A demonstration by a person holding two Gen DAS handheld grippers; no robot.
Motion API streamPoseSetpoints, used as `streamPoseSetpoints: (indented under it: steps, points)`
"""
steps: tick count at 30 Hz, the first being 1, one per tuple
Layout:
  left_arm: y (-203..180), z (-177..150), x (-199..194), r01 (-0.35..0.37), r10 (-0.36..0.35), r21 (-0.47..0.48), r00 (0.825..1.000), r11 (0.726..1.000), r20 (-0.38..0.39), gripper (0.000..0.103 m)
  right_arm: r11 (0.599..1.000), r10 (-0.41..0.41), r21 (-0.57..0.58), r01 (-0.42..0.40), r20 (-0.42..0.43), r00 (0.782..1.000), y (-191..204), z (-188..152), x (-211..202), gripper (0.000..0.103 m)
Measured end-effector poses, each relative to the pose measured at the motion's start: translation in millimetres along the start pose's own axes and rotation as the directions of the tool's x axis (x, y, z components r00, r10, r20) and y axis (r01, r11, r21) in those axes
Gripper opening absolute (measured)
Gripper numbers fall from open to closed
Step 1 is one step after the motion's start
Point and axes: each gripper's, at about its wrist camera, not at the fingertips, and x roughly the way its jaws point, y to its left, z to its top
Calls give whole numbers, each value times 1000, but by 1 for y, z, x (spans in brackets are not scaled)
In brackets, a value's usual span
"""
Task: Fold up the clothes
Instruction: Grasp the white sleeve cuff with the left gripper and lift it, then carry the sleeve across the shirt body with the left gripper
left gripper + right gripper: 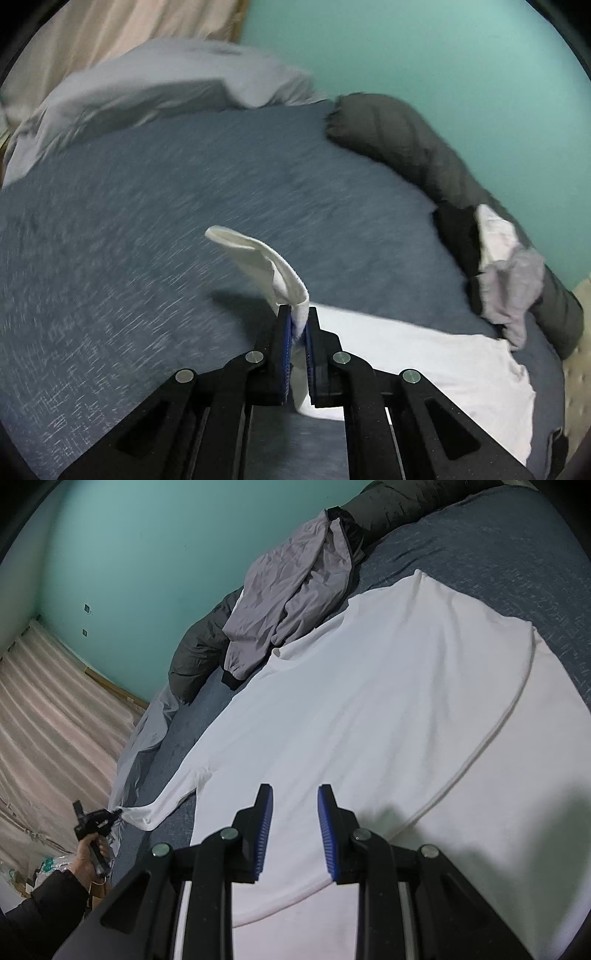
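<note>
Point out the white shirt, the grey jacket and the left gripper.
white shirt (369, 701): right wrist view, on its flat body.
grey jacket (291, 590): right wrist view, on its crumpled middle.
left gripper (298, 325): left wrist view, between fingertips pinching the sleeve.

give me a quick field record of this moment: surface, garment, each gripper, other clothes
surface: blue bedspread
garment: white shirt, spread flat, one sleeve pulled out to the side
left gripper: shut on the sleeve end, lifted off the bed
right gripper: open, above the shirt body, holding nothing
other clothes: grey jacket crumpled by the dark duvet
wall: teal
</note>
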Motion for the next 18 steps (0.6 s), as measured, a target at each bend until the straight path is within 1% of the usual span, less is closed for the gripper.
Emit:
streamPoseSetpoints:
  steps: [4, 8, 11, 12, 13, 14, 18]
  points:
    - [-51, 14, -23, 63, -65, 67, 998, 996, 19, 7, 1000, -2, 26, 2, 6, 1000, -9, 4, -6, 24]
    - [-105, 11, -44, 119, -123, 138, 992, 983, 16, 7, 999, -15, 47, 14, 7, 1000, -18, 10, -14, 24]
    - [-151, 10, -58, 165, -170, 194, 985, 967, 10, 7, 998, -25, 59, 25, 10, 1000, -24, 15, -22, 25]
    - [-166, 7, -62, 176, -181, 213, 983, 961, 3, 7, 998, -30, 62, 30, 6, 1000, -27, 17, -24, 27]
    - [-182, 4, -66, 188, -192, 231, 981, 955, -4, 7, 997, -37, 65, 37, -7, 999, -30, 18, -25, 38]
    - [-198, 1, -70, 199, -203, 250, 979, 948, -11, 7, 997, -43, 70, 44, -19, 999, -32, 18, -25, 42]
    - [-257, -13, -84, 258, -260, 310, 965, 915, -36, 7, 995, -50, 82, 53, -48, 998, -44, 19, -31, 44]
